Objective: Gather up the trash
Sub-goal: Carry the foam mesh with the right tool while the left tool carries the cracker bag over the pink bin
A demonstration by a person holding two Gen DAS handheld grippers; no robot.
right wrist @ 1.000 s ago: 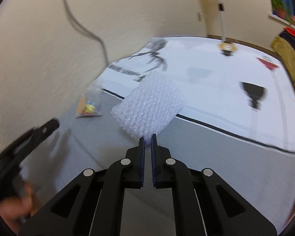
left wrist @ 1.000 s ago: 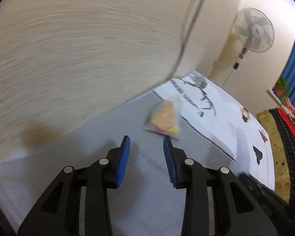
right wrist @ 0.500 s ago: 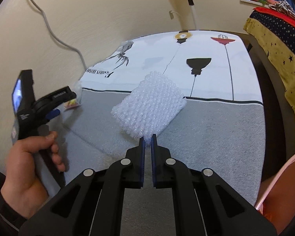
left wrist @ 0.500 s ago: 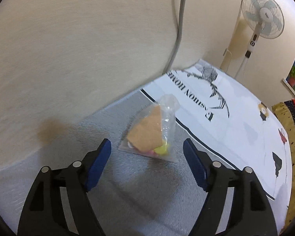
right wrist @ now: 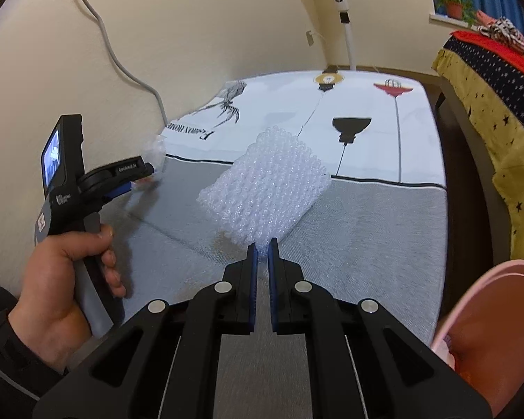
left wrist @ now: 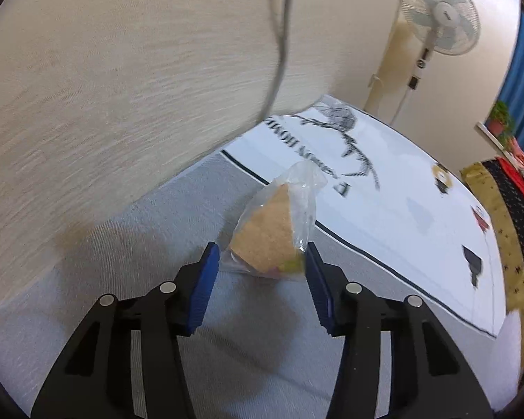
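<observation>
A clear plastic bag (left wrist: 269,234) with a tan cardboard wedge and colourful scraps inside lies on the grey mat (left wrist: 139,244) close to the wall. My left gripper (left wrist: 260,255) straddles its near end. The jaws are closing, with the blue pads at the bag's sides and no squeeze visible. In the right wrist view the left gripper (right wrist: 141,174) is held by a hand at the left, with the bag (right wrist: 155,148) at its tip. My right gripper (right wrist: 262,244) is shut on a corner of a wad of bubble wrap (right wrist: 265,185), held above the mat.
The cream wall (left wrist: 122,70) with a hanging grey cable (left wrist: 279,52) runs close along the left. A white printed mat (right wrist: 366,132) continues beyond the grey one. A standing fan (left wrist: 440,14) is in the far corner. A pink bin (right wrist: 489,317) sits at lower right, beside star-patterned bedding (right wrist: 489,97).
The left gripper opened wide, moved forward over the bag, and its jaws have since narrowed around it. The right gripper swung to the right with the bubble wrap; the pink bin came into view.
</observation>
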